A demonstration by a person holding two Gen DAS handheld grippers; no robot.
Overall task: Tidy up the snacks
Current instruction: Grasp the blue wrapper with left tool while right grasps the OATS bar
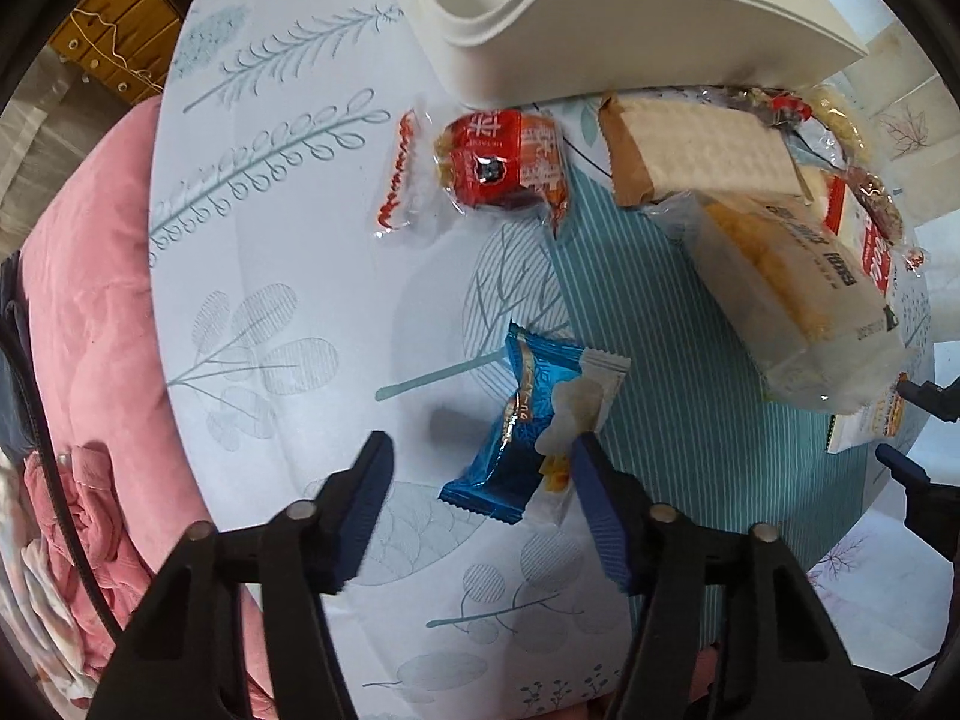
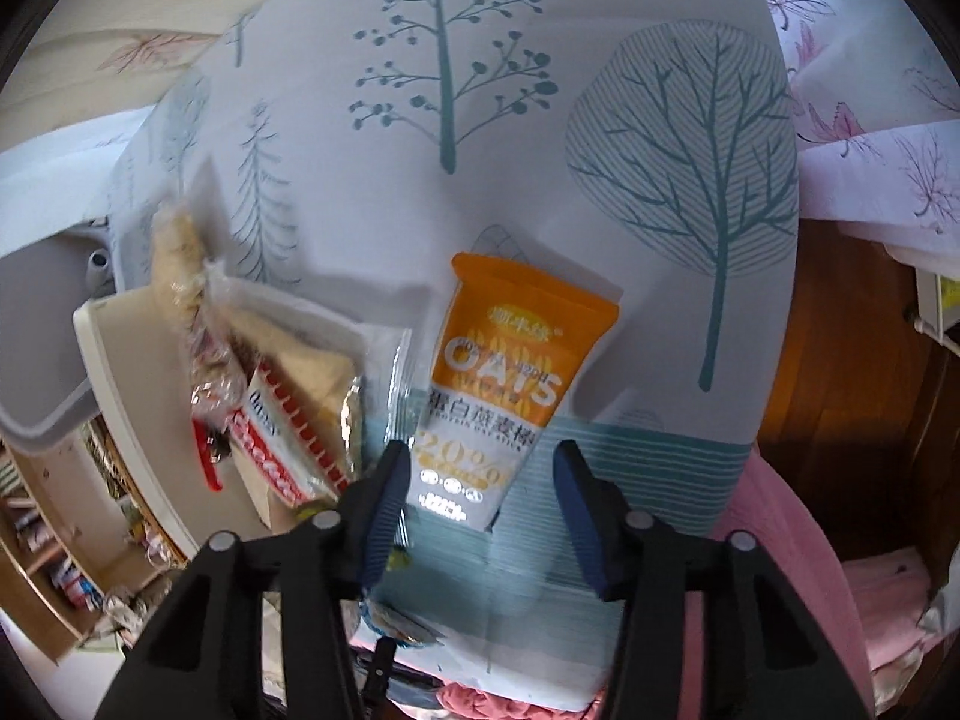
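Tools both point down over my table (image 1: 288,192). Left tool (image 1: 480,468) straddles the blue-and-white snack packet (image 1: 528,426), one pad touching, not clamped. Right tool (image 2: 477,471) brackets the orange oats bar (image 2: 498,384), released. White tray (image 1: 600,42) lies beyond.

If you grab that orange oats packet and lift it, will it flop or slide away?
The oats packet looks like a thin, flat foil wrapper, so it is probably light and may bend a little at its crimped ends. Its shiny surface could be slippery between the right hand-held gripper pads. Lying flat on the tablecloth, it should not roll.
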